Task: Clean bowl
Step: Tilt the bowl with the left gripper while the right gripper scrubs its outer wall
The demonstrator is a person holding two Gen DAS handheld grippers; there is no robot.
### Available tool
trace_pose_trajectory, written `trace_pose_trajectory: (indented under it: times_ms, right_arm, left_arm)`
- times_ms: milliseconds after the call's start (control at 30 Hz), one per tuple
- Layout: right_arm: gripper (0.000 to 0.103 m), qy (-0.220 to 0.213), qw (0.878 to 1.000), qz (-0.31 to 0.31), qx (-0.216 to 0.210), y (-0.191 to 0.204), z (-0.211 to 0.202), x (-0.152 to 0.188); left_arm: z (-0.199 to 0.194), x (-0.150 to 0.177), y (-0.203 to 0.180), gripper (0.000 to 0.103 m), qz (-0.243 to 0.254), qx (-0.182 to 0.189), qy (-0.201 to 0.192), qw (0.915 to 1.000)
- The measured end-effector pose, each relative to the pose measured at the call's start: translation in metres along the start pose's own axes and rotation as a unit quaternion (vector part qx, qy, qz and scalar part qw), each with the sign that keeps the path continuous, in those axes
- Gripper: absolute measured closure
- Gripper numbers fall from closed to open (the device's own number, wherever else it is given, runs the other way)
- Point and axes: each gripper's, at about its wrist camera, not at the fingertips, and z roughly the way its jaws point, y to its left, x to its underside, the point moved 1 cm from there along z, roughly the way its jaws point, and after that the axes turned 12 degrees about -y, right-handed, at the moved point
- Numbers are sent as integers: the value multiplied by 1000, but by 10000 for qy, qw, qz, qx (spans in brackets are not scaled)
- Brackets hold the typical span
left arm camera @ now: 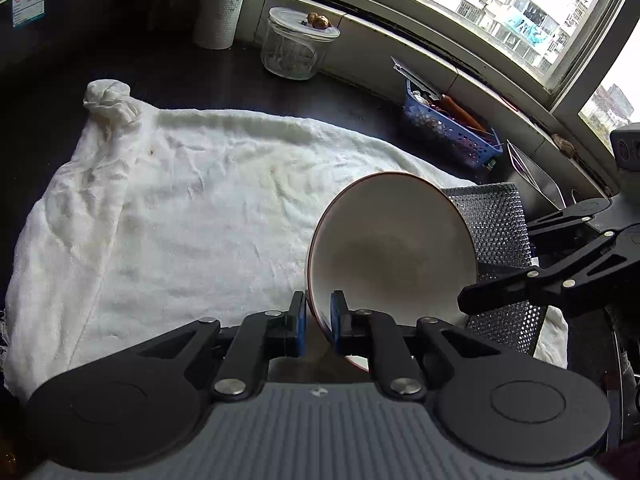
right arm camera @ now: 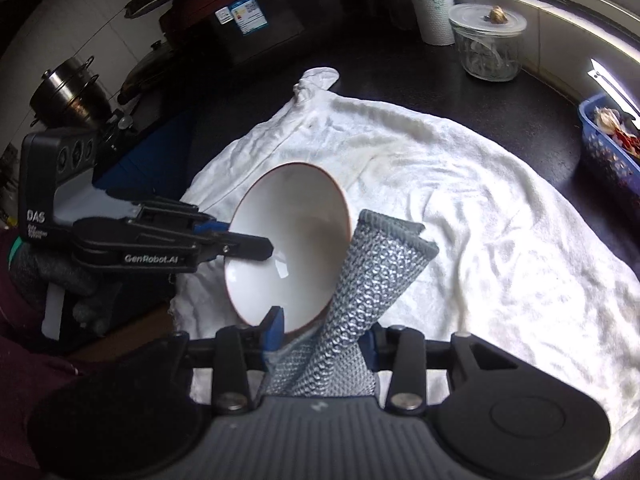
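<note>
A white bowl (left arm camera: 390, 244) with a thin red-brown rim is held tilted on its side above a white towel (left arm camera: 192, 208). My left gripper (left arm camera: 319, 322) is shut on the bowl's rim, one blue pad inside and one outside. It also shows in the right wrist view (right arm camera: 256, 246) clamping the bowl (right arm camera: 288, 236). My right gripper (right arm camera: 320, 330) is shut on a folded silver-grey mesh scrubbing cloth (right arm camera: 372, 276), which rests against the bowl's right rim. In the left wrist view the cloth (left arm camera: 496, 232) hangs behind the bowl, with a right finger (left arm camera: 520, 284) in front.
The white towel (right arm camera: 480, 216) covers a dark counter. A lidded glass jar (left arm camera: 294, 44) and a paper roll (left arm camera: 224, 4) stand at the back. A blue basket (left arm camera: 448, 128) with utensils sits by the window ledge. A steel pot (right arm camera: 72, 92) stands far left.
</note>
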Motion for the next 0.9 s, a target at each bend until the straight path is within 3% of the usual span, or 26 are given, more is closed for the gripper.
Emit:
trace_pose_trajectory:
  times_ms: [167, 367, 467, 567, 633, 700, 800, 900]
  right_arm:
    - [63, 54, 9998, -19, 212, -1, 12, -3]
    - [63, -64, 9977, -515, 436, 16, 23, -11]
    - [73, -27, 9945, -876, 576, 22, 29, -9]
    - [81, -25, 9903, -1186, 716, 26, 30, -3]
    - [84, -49, 9877, -1331, 813, 30, 30, 1]
    - [84, -52, 9851, -1489, 863, 35, 30, 3]
    - [84, -43, 9739, -2007, 1058, 50, 33, 8]
    - [83, -18, 9747, -1954, 1087, 54, 37, 13]
  left_arm:
    - [-2, 2, -3, 92, 125, -9, -58, 9999]
    - [-1, 2, -4, 92, 206, -25, -48, 9998]
    - [-3, 0, -4, 92, 245, -75, -19, 9997]
    - [-8, -6, -15, 90, 765, -276, -112, 9966]
    - [-7, -10, -29, 90, 1457, -409, 3, 9885]
    - [-3, -9, -34, 90, 1622, -502, 89, 9854]
    - [1, -5, -22, 90, 805, -430, 191, 9956]
    - [-1, 2, -7, 90, -149, -318, 157, 9993]
